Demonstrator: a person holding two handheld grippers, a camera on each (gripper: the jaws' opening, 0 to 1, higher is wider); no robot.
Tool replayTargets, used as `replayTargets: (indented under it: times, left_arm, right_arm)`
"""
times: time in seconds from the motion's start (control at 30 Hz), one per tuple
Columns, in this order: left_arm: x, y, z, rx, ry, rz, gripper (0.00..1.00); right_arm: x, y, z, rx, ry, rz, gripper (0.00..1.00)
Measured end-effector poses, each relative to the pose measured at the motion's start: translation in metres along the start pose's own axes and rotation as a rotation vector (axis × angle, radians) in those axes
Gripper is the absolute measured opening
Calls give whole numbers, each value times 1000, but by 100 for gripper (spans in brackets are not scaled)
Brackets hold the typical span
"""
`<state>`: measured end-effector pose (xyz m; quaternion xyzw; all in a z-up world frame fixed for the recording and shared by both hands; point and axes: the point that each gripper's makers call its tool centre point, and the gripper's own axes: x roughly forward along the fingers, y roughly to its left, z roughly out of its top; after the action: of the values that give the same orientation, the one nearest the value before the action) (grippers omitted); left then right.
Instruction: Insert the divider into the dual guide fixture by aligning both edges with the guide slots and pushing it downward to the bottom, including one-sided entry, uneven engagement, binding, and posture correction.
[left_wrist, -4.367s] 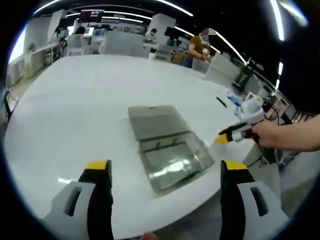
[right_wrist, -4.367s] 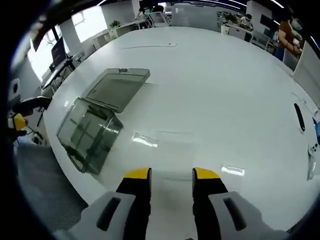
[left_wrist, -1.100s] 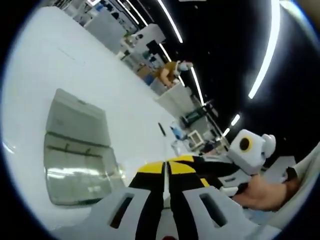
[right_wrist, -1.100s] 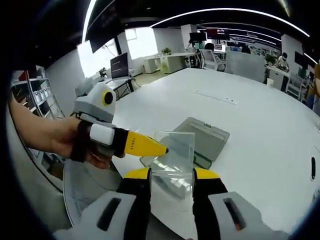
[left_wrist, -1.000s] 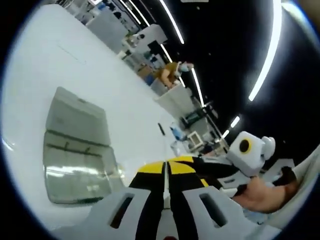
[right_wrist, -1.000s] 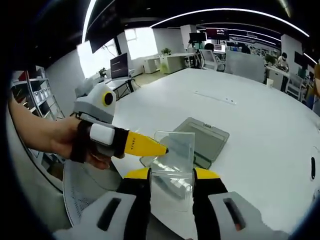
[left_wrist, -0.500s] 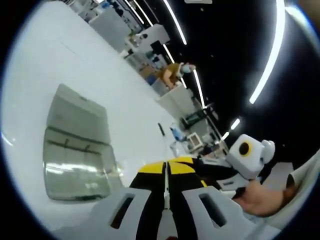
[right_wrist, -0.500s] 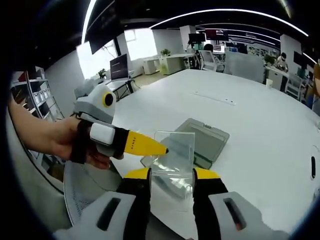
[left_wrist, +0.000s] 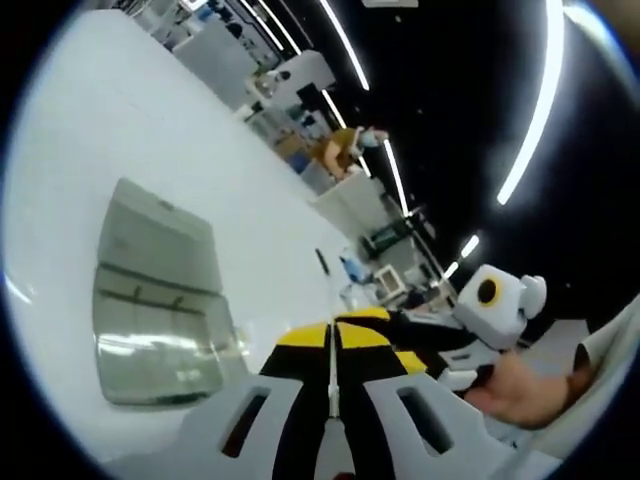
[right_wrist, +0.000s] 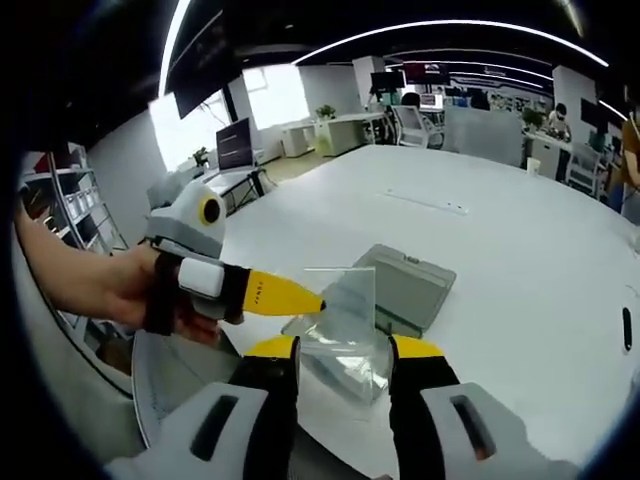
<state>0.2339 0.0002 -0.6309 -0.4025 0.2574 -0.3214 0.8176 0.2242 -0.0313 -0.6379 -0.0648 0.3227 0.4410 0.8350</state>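
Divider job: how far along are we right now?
Done: the clear divider is picked up, above the table. In hand: the left gripper pinches its edge, and the right gripper holds it from below. Left: the open fixture looks unloaded; aligning both edges and pushing down remain.

The clear divider (right_wrist: 340, 310) shows faint edges and its lower part is hidden between the right gripper (right_wrist: 343, 348) jaws, while the fixture (left_wrist: 160, 300) slots are too blurred to resolve and the distant person (left_wrist: 345, 150) is too small to describe.
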Motion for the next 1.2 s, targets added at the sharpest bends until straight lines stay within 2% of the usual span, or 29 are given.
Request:
replayTargets:
  times: [0.37, 0.8, 1.2]
  left_arm:
    - [-10, -7, 6, 39, 7, -36, 0]
    - [-27, -14, 9, 106, 40, -83, 0]
    - [-35, -25, 18, 150, 52, -125, 0]
  right_arm:
    - [-5, 7, 5, 18, -15, 91, 31]
    - [-12, 24, 14, 22, -24, 286, 28]
    - [-18, 30, 22, 19, -31, 403, 27]
